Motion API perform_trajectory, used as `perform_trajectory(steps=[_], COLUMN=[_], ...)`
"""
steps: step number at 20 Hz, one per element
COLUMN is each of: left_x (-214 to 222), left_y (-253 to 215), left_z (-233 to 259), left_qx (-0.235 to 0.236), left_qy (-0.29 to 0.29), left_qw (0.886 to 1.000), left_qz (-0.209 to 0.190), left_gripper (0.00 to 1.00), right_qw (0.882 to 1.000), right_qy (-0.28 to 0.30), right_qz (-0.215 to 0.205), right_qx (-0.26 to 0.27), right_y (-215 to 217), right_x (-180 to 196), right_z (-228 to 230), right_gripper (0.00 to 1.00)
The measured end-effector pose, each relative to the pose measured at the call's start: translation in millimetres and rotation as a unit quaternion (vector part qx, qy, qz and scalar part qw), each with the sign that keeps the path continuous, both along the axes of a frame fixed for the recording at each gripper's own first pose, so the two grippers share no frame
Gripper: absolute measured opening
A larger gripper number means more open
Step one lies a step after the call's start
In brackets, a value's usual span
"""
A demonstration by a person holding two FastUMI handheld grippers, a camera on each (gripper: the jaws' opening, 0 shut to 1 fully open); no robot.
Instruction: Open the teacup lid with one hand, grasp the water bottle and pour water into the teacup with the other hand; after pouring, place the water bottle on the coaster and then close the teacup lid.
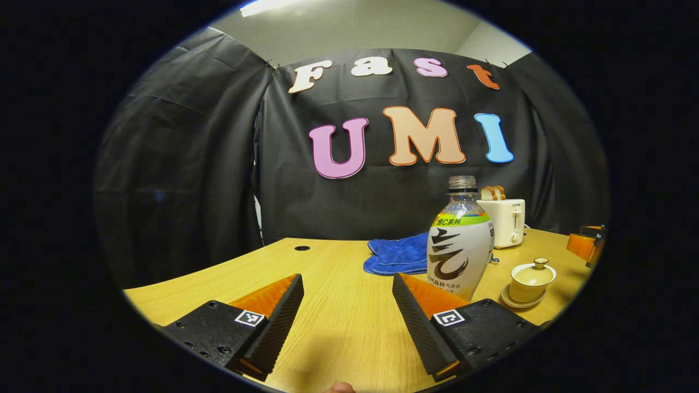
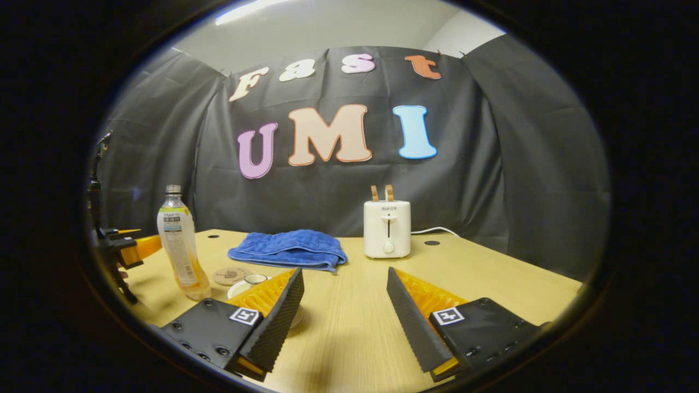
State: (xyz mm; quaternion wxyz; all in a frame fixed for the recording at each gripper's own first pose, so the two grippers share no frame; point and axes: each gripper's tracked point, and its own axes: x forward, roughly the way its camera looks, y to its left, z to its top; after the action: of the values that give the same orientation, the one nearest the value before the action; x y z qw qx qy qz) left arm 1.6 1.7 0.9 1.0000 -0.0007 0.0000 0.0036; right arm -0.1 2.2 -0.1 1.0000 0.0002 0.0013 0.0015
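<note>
A clear water bottle (image 1: 461,240) with a white label stands upright on the wooden table, just right of my left gripper (image 1: 347,281), which is open and holds nothing. The cream teacup (image 1: 529,281) sits on its saucer with the lid on, to the right of the bottle. In the right gripper view the bottle (image 2: 180,243) stands at the left, with a round brown coaster (image 2: 232,274) beside it. The teacup (image 2: 254,280) is mostly hidden behind one finger of my open right gripper (image 2: 344,273). The left gripper (image 2: 131,248) shows at the far left.
A folded blue towel (image 2: 289,248) lies at the back middle of the table (image 2: 349,327). A white toaster (image 2: 387,229) with bread in its slots stands to its right, its cable trailing off. The right gripper (image 1: 587,245) shows at the far right of the left gripper view.
</note>
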Motion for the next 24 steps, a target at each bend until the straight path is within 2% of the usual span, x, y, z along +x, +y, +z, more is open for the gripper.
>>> perform_trajectory(steps=[5, 12, 24], left_x=[0, 0, 1], left_y=[-6, -5, -6], left_z=[0, 0, -1], left_qx=[-0.002, -0.001, -0.002], left_qy=[-0.001, -0.001, -0.001], left_qw=[1.0, 1.0, 1.0], left_qz=[-0.013, -0.016, -0.02], left_gripper=[0.96, 0.96, 0.96], right_qw=[1.0, 0.998, 0.99], right_qy=[0.004, 0.03, 0.056], right_qz=[0.007, 0.059, 0.13], right_qx=[0.001, 0.015, -0.021], right_y=[4, 38, 102], right_x=[2, 8, 22], right_z=[-1, 4, 4], right_gripper=[1.0, 1.0, 0.98])
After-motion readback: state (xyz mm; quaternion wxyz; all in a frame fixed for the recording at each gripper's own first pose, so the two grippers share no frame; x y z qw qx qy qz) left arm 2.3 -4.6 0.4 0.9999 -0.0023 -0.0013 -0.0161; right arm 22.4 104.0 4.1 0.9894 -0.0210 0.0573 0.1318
